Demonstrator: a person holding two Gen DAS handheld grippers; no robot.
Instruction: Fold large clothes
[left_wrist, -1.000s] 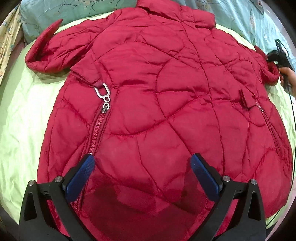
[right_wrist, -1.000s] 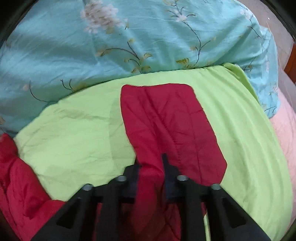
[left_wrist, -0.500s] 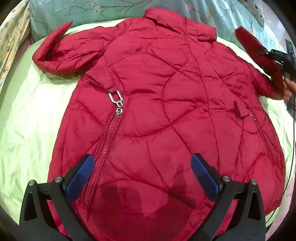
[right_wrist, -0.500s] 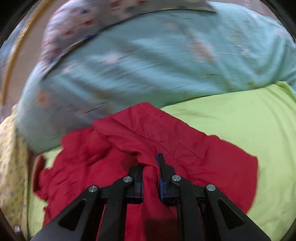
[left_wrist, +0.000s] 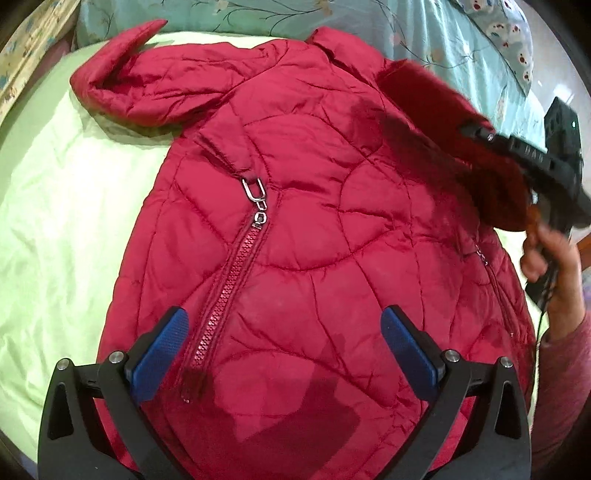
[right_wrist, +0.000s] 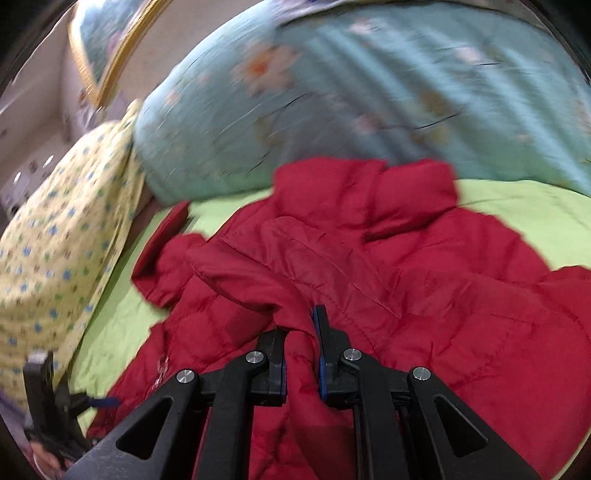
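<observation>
1 red jacket (left_wrist: 295, 229), collar toward teal pillows (left_wrist: 424, 33)

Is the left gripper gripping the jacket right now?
No: the left gripper is wide open above the red jacket, its blue pads far apart with nothing between them.

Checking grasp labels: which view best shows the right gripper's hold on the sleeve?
Right wrist view: the right gripper is shut on the red sleeve, fabric pinched between its pads. Left wrist view shows the sleeve lifted over the jacket, blurred, with the contact hidden.
</observation>
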